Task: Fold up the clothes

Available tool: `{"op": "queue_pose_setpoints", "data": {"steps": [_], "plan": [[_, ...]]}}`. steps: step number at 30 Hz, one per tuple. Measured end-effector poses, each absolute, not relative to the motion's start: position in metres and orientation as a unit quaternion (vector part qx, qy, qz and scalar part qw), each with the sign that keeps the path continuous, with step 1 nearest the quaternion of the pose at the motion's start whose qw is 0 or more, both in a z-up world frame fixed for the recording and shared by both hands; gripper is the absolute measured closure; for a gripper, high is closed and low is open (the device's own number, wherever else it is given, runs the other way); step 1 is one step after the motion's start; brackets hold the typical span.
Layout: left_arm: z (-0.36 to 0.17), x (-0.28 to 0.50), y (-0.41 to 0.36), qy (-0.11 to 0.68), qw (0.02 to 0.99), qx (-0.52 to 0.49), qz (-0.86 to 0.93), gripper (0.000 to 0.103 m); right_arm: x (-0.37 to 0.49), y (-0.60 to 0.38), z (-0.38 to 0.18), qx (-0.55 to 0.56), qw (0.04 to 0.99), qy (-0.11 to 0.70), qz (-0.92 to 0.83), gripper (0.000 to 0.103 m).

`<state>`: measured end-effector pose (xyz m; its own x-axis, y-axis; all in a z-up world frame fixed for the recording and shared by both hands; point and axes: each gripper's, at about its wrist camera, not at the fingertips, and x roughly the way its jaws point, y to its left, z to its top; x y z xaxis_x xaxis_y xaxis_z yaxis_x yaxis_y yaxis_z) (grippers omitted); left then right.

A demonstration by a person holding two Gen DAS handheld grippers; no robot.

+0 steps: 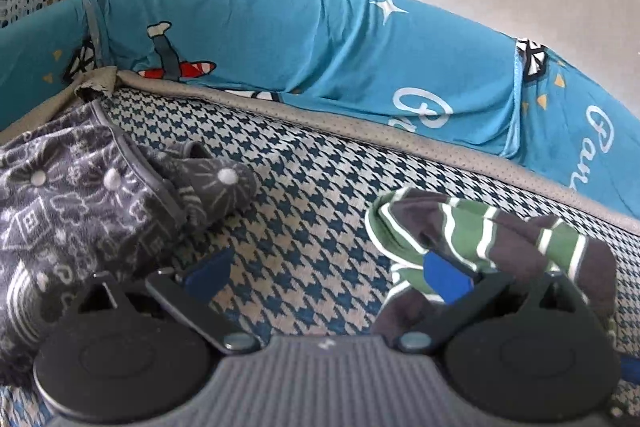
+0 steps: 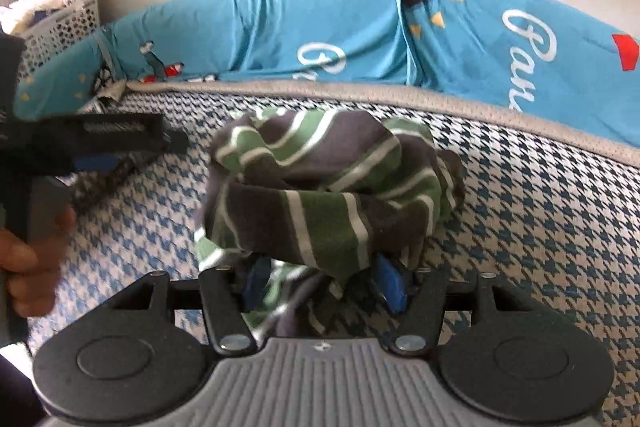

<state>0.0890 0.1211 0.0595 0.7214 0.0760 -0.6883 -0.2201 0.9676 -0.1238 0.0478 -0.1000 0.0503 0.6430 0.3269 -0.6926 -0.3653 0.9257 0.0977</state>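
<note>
Right tongs [image 2: 320, 285] clamped on bunched striped garment [image 2: 320, 187], left tongs [image 1: 326, 273] spread apart, over houndstooth mat [image 1: 312, 195]

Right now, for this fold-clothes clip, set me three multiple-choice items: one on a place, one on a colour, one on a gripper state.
1. Where does the dark patterned fleece garment lie in the left wrist view?
A. left of the left gripper
B. on the blue bolster
C. in the basket

2. What colours are the stripes of the garment in the right gripper?
A. red and yellow
B. green, dark and white
C. plain blue

3. How does the left gripper stand?
A. shut on the fleece
B. out of view
C. open, nothing between its fingers

Answers:
1 A, it spreads over the houndstooth mattress at the left.
2 B, the striped garment shows those bands.
3 C, its pads sit wide apart, while the right gripper has striped cloth between its pads.
</note>
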Motion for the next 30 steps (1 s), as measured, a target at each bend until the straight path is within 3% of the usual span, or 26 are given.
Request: {"op": "queue_pose_setpoints", "data": {"steps": [11,20,24,30], "plan": [[0.060,0.094,0.123,0.360,0.922,-0.098,0.104,0.000,0.045,-0.096,0.066,0.008,0.904,0.359,0.230,0.033],[0.049,0.097,0.111,0.382,0.916,-0.070,0.095,0.000,0.070,-0.071,0.025,-0.018,0.907,0.388,0.161,0.034],[0.048,0.097,0.107,0.385,0.916,-0.064,0.090,0.000,0.073,-0.076,0.022,-0.023,0.917,0.380,0.122,0.057],[0.049,0.096,0.102,0.382,0.918,-0.052,0.092,0.000,0.076,-0.094,0.027,-0.011,0.928,0.368,0.057,0.070]]}}
